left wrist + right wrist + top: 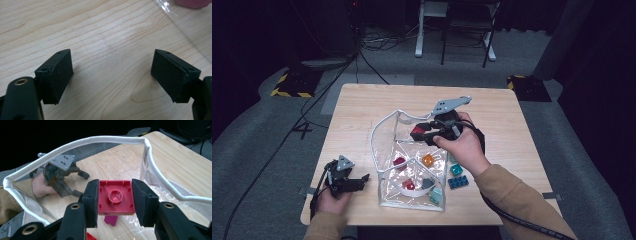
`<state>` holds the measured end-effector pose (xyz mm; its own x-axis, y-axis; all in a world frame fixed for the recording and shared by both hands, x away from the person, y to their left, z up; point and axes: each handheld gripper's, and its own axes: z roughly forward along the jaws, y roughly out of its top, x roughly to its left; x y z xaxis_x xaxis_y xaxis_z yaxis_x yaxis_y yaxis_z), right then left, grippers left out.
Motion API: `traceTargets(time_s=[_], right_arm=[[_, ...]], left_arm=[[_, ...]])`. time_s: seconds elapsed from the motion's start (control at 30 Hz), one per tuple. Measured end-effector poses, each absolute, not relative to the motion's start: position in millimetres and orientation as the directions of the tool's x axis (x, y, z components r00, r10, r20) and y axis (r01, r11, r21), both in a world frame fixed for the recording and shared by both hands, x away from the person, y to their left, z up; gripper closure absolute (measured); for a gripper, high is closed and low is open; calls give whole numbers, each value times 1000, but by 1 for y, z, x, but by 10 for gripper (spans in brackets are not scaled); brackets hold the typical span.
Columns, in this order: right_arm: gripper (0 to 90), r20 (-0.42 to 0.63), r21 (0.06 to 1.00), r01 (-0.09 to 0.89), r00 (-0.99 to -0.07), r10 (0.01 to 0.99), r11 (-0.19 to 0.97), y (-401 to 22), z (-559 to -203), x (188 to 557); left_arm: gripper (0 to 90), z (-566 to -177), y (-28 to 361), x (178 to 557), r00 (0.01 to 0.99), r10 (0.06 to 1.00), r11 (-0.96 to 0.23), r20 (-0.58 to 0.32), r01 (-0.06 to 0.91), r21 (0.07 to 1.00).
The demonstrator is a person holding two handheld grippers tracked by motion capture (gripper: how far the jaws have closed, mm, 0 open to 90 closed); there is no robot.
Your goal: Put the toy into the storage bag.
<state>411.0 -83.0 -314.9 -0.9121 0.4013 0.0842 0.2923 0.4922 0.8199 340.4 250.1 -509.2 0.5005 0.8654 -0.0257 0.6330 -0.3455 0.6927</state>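
Now | right tongs (114, 202) closed on red block (115, 198), held above open clear bag (120, 140) | lower it inside the rim, then release | left tongs (112, 75) wide open, empty, over desk (100, 30)

wooden table (362, 107), blue brick (458, 182), floor cables (312, 107)

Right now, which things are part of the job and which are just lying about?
In the job:
right gripper, shut on the red brick
clear pouch
bricks in the pouch

Lying about:
blue brick, teal brick beside the pouch
left gripper, open, idle
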Motion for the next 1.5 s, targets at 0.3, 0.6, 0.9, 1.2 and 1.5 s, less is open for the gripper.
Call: traceTargets(time_s=[0.3,0.6,0.9,1.2,1.5], right_arm=[[368,99,827,303,-908,407,473,-84,-315,406],[358,70,861,274,-898,434,429,-118,-296,397],[358,55,876,278,-870,491,393,-156,-291,394],[357,33,871,303,-821,570,387,-194,-300,399],[357,32,854,344,-785,619,391,-217,-326,411]], left_arm=[[181,-509,250,340,501,865,-346,-25,633,693],[180,-509,250,340,501,865,-346,-25,633,693],[180,-509,250,340,501,865,-346,-25,633,692],[180,-509,250,340,501,865,-346,-26,633,693],[181,-510,250,339,493,870,-339,-25,634,695]])
